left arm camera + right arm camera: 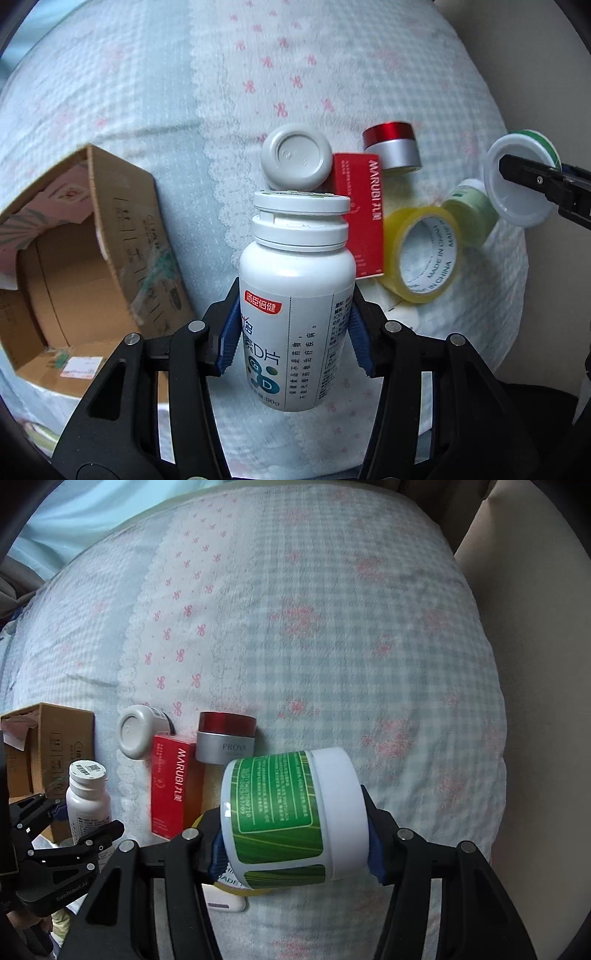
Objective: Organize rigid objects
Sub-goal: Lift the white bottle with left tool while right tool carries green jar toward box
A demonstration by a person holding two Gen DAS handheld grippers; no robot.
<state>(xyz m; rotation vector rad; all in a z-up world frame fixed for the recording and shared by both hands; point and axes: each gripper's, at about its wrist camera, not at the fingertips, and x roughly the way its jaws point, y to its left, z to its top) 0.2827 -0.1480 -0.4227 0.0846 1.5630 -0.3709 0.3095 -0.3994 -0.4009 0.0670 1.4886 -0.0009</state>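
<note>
My left gripper [295,328] is shut on a white pill bottle [295,295], held upright above the bed; the bottle also shows in the right wrist view [88,801]. My right gripper [295,843] is shut on a white jar with a green label [291,812], held sideways; the jar also shows at the right of the left wrist view [517,181]. On the bedspread lie a grey-white round container [295,158], a red MARUBI box [360,218], a red-lidded silver PROYA jar [393,147], a yellow tape roll [424,254] and a pale green bottle [472,206].
An open cardboard box [92,258] stands on the bed at the left, with a pink item inside. The checked bedspread [332,646] stretches far behind the objects. A beige wall [535,701] borders the bed on the right. A small white object [225,901] lies under the right gripper.
</note>
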